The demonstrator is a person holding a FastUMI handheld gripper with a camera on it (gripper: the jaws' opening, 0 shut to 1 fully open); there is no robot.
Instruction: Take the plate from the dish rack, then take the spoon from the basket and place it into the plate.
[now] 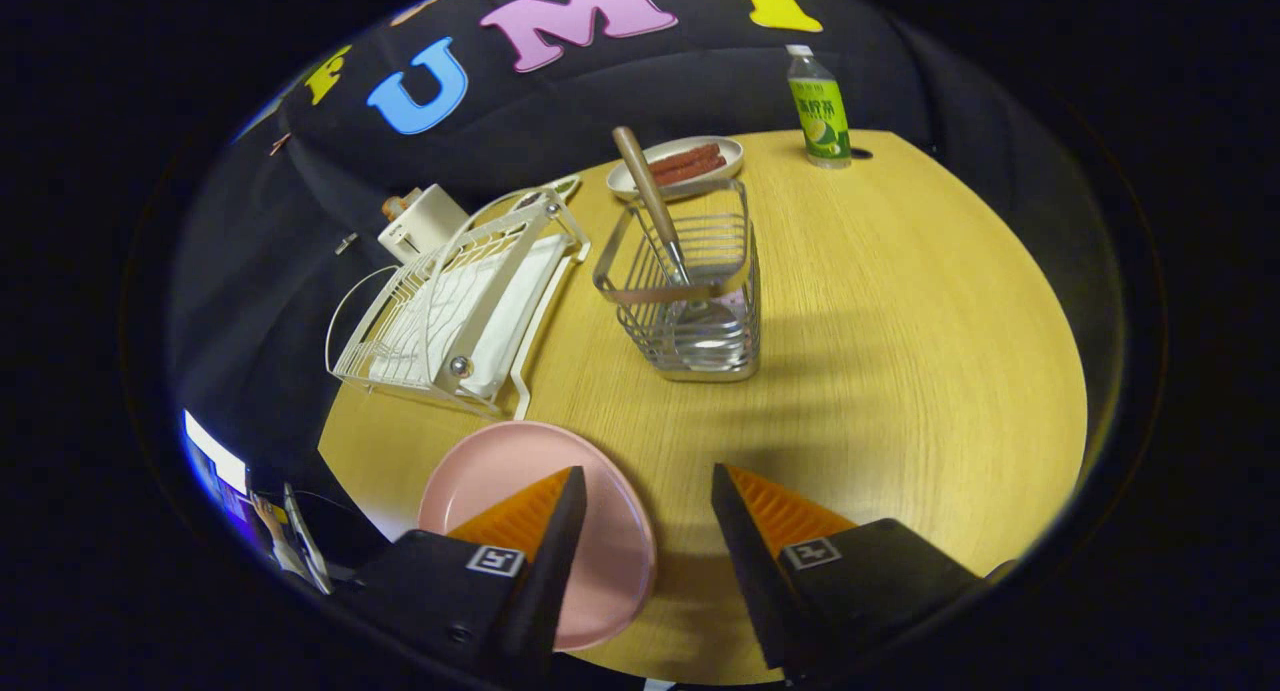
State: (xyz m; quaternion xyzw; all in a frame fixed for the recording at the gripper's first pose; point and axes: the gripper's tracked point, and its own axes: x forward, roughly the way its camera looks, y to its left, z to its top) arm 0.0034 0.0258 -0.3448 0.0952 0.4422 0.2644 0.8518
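Round wooden table (900, 351); empty dish rack (455, 306) beyond the fingers. Pink plate (520, 471) flat, under the left finger. Wire basket (690, 291) ahead, spoon (655, 206) leaning upright inside. Gripper (648, 496) wide open, empty. Likely light, stiff, slippery; best pinched on the wooden handle.

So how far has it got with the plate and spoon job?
The pink plate already lies on the table, out of the white dish rack. The gripper is open and holds nothing, its fingers above the plate's edge. Still to do: lift the spoon, standing in the wire basket beyond the fingers, and set it on the plate.
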